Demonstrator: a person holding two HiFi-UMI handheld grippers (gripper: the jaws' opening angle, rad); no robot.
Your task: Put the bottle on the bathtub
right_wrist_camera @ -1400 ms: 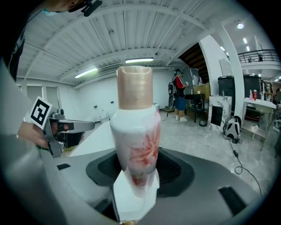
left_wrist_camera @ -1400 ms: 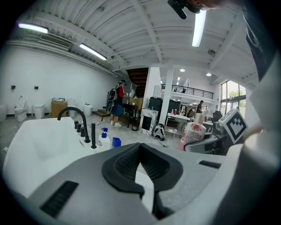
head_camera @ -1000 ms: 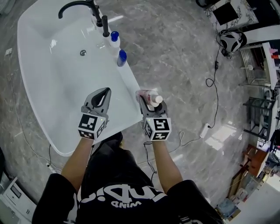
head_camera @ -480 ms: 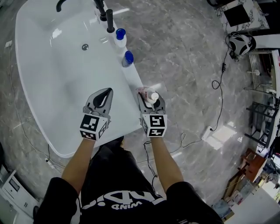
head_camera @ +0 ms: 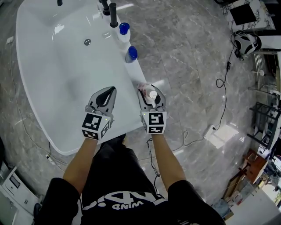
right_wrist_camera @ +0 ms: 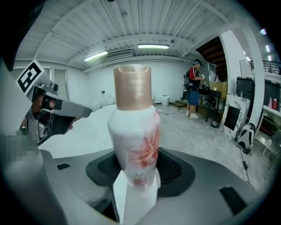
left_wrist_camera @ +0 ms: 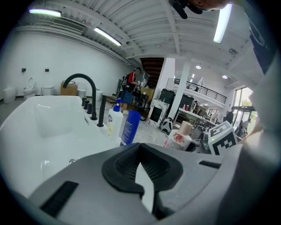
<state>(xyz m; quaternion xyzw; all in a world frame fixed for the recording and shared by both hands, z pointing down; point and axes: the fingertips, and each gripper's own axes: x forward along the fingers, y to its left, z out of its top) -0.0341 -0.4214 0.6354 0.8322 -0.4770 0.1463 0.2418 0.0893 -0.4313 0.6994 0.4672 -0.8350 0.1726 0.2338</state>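
Observation:
A white bottle [head_camera: 144,88] with pink print and a tan cap stands upright in my right gripper [head_camera: 151,91], which is shut on its base [right_wrist_camera: 134,132]. It hangs at the right rim of the white bathtub [head_camera: 57,74], near the tub's near end. My left gripper [head_camera: 110,90] is shut on nothing and hovers over the tub's inside, level with the right one. Its tips [left_wrist_camera: 140,147] meet in the left gripper view. There the held bottle [left_wrist_camera: 178,138] shows to the right. In the right gripper view my left gripper [right_wrist_camera: 57,110] shows at the left.
A white bottle with a blue cap [head_camera: 124,30] and a blue bottle [head_camera: 131,53] stand on the tub's rim beside the black faucet [head_camera: 113,9]. Cables and a power strip [head_camera: 206,132] lie on the marble floor at the right. A person [right_wrist_camera: 193,88] stands far off.
My right gripper has carried the bottle a little left, closer to the tub's rim. The left gripper has kept its place over the tub. The head view has shifted slightly.

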